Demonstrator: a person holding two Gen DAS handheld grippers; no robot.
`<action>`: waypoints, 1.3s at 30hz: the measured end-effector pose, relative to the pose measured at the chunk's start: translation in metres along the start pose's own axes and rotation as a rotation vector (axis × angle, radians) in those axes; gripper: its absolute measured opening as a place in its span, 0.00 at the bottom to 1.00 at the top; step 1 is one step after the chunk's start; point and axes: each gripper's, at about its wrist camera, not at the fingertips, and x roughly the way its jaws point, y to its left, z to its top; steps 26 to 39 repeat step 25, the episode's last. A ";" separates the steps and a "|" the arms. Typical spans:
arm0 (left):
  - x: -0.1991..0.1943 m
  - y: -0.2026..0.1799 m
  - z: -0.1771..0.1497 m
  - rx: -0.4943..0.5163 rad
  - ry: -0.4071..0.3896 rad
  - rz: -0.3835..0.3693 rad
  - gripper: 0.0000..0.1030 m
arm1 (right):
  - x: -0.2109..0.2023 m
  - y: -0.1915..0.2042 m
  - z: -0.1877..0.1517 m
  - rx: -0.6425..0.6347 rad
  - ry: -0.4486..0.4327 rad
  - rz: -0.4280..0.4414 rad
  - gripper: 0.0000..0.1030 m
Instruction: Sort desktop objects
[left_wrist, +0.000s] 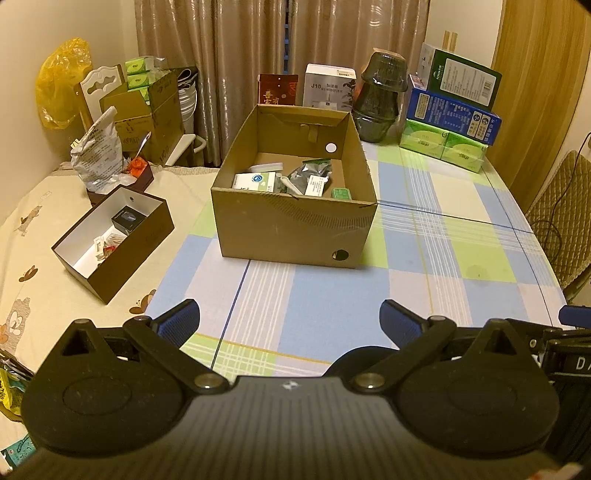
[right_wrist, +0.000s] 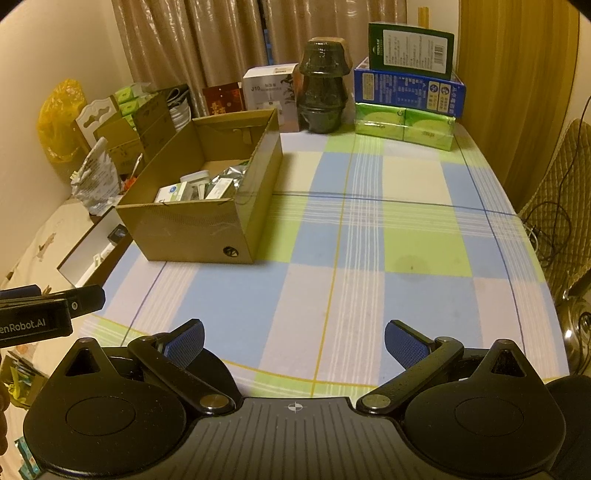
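Nearest, the left claw (left_wrist: 290, 321) and right claw (right_wrist: 294, 341) gape wide — ribbed blue pads, nothing held — above the checked cloth worktop (right_wrist: 369, 295). Beyond stands a matte cardboard box (left_wrist: 295, 229) holding crinkled foil pouches (left_wrist: 308, 177) and small cartons; a white-lined box (left_wrist: 110, 240) sits beside it.

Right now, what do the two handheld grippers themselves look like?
Both match. The left gripper and right gripper have matte black bodies with round housings, ribbed centre decks, silver pivot pins and black link arms. Their fingers carry textured blue pads. White lettering ending "enRobot.AI" marks the left gripper's side in the right wrist view.
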 end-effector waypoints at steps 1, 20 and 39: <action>0.001 0.000 -0.001 0.001 0.000 -0.001 0.99 | 0.000 0.000 -0.001 0.001 0.001 0.000 0.98; 0.004 0.002 -0.003 -0.001 0.003 -0.003 0.99 | 0.001 0.000 0.000 -0.002 0.001 -0.002 0.98; 0.001 0.003 -0.004 0.004 -0.019 -0.018 0.99 | 0.002 0.001 0.000 -0.005 0.001 -0.003 0.98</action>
